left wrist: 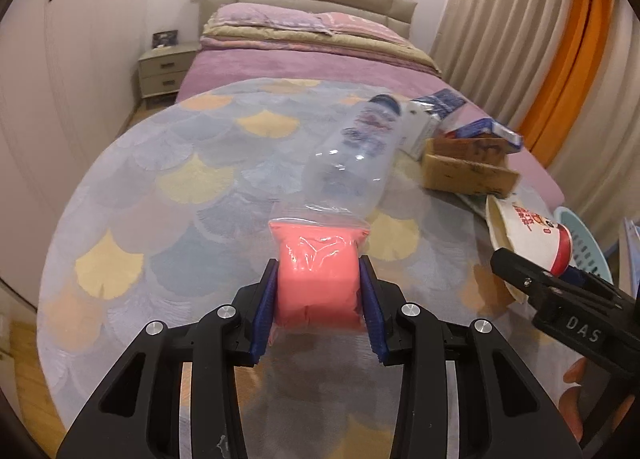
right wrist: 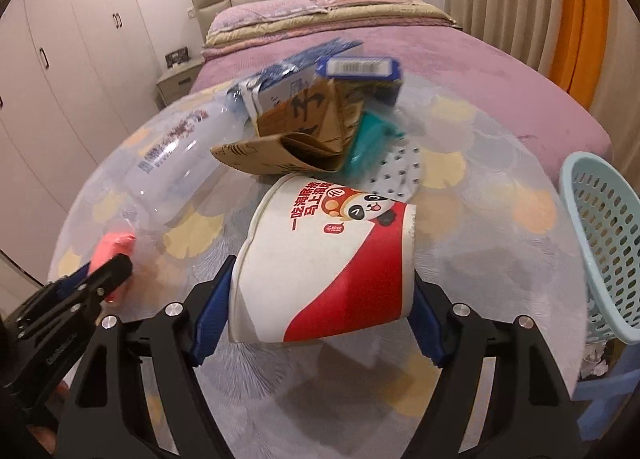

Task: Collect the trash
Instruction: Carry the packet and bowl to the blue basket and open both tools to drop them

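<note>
My left gripper [left wrist: 318, 279] is shut on a clear bag of pink powder [left wrist: 316, 271] above the round table [left wrist: 160, 187]. The pink bag also shows in the right wrist view [right wrist: 112, 245]. My right gripper [right wrist: 320, 295] is shut on a red and white paper noodle cup [right wrist: 324, 259], held on its side; the cup also shows at the right of the left wrist view [left wrist: 528, 235]. A clear plastic bottle [left wrist: 352, 155] lies on the table just beyond the pink bag, and it also shows in the right wrist view [right wrist: 184, 163].
Beyond the cup lie folded brown cardboard [right wrist: 304, 139], a blue and white carton [right wrist: 288, 79], a blue box [right wrist: 360, 75], a teal item [right wrist: 368, 139] and a dotted lid [right wrist: 396, 171]. A light blue mesh basket [right wrist: 604, 243] stands right of the table. A bed [right wrist: 440, 71] lies behind.
</note>
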The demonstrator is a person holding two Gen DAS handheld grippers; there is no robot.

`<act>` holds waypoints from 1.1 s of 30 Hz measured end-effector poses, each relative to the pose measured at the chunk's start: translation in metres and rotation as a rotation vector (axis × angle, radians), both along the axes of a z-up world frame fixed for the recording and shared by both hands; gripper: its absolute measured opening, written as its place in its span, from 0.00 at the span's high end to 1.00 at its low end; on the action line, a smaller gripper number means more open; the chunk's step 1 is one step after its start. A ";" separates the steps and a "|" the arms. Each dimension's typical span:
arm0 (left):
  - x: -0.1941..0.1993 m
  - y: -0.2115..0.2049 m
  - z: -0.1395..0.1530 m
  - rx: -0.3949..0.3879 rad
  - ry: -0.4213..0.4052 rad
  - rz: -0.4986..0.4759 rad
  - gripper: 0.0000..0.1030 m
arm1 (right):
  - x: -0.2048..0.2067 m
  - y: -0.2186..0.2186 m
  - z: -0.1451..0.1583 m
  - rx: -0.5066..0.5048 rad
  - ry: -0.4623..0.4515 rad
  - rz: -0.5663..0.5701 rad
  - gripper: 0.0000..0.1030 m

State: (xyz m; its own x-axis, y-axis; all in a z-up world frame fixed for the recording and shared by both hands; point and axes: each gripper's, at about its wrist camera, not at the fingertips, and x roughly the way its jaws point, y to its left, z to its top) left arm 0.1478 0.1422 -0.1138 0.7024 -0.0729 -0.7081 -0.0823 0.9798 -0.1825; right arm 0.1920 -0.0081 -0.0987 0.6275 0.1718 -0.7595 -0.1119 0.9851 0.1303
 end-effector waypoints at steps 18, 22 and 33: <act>-0.010 -0.087 0.067 -0.036 -0.161 -0.198 0.64 | -0.031 -0.089 0.054 0.078 -0.093 -0.107 0.29; -0.006 -0.108 0.076 -0.030 -0.177 -0.242 0.64 | -0.036 -0.111 0.067 0.064 -0.138 -0.158 0.29; 0.017 -0.193 0.094 -0.043 -0.198 -0.379 0.64 | -0.048 -0.191 0.081 0.049 -0.186 -0.328 0.29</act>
State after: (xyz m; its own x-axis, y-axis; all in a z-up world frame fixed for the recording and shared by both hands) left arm 0.1647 -0.0510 -0.0198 0.7426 -0.3781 -0.5528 0.3225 0.9253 -0.1996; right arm 0.1444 -0.1990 -0.0182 0.7814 -0.0277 -0.6234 0.1822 0.9656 0.1854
